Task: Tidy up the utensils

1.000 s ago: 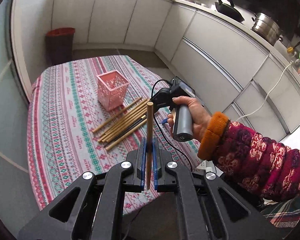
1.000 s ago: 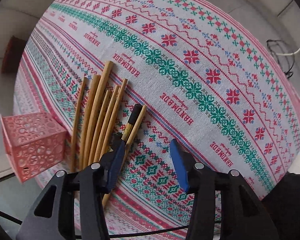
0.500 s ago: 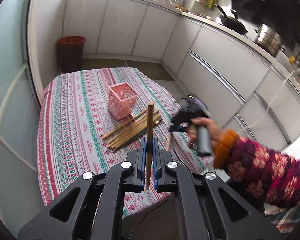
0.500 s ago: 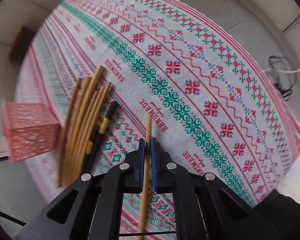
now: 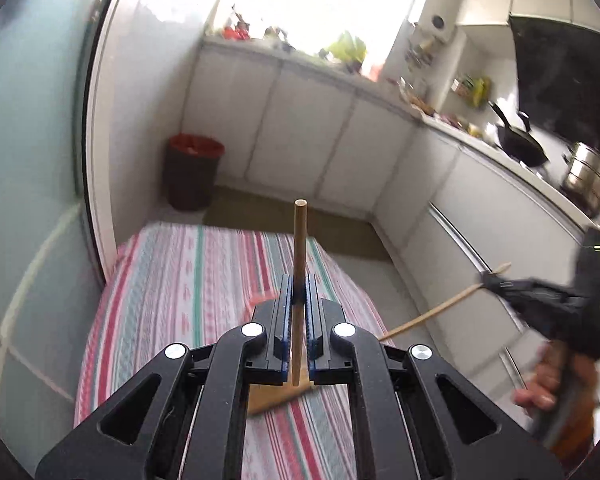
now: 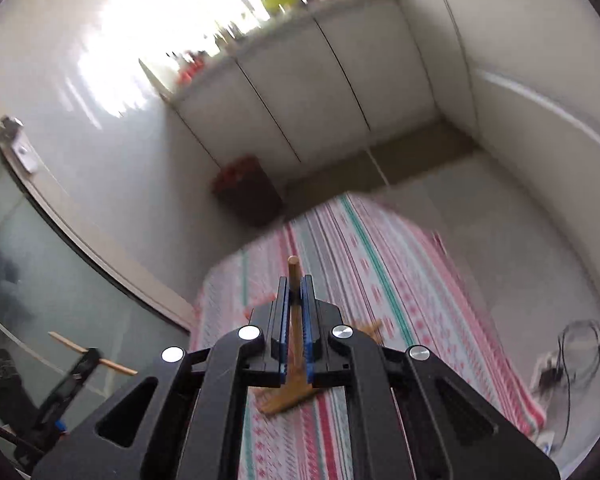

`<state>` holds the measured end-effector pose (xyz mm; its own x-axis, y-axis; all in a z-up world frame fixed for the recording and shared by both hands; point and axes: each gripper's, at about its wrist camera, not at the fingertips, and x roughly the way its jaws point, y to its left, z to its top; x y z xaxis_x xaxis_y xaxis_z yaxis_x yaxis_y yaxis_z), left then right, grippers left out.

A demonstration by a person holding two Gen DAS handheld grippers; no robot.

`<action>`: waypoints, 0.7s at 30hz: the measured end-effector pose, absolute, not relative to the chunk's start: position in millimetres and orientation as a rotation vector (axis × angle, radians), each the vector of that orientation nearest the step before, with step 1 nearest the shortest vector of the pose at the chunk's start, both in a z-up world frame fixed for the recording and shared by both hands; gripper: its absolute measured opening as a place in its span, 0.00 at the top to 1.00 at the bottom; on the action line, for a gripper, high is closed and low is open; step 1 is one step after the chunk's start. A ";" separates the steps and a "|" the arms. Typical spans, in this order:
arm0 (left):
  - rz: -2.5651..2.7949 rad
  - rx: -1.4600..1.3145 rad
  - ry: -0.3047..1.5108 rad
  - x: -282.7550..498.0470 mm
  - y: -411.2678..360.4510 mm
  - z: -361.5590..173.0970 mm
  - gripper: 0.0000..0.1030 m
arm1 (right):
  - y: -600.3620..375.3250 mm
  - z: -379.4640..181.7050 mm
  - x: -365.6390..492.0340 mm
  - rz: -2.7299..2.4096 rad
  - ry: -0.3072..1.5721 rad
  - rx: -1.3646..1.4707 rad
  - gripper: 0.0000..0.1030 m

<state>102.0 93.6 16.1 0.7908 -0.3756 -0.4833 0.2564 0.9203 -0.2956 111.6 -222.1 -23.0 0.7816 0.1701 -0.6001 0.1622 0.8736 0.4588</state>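
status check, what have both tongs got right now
Left tongs shut on a chopstick. Right tongs shut on a second chopstick. Both above the striped tablecloth. Pink holder barely visible; nothing seen in the way.

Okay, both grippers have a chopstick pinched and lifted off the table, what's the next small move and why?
Probably tip both grippers back down toward the striped tablecloth to find the holder. The left gripper is shut on one chopstick, the right gripper on another, and both views are motion-blurred, with the grippers' own bodies hiding the table's middle.
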 end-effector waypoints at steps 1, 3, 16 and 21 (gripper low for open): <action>-0.322 -0.222 0.546 110.6 89.7 20.1 0.95 | -220.9 -9.8 114.3 0.018 0.639 0.518 0.95; -0.305 -0.236 0.533 125.4 83.5 23.4 0.95 | -219.4 5.6 123.1 0.027 0.581 0.512 0.95; -0.233 -0.222 0.639 200.5 61.4 -38.9 0.70 | -191.2 -23.8 187.3 0.076 0.596 0.458 0.94; -0.219 -0.290 0.572 194.5 81.3 -17.8 0.62 | -172.4 -38.6 196.9 0.071 0.597 0.418 0.94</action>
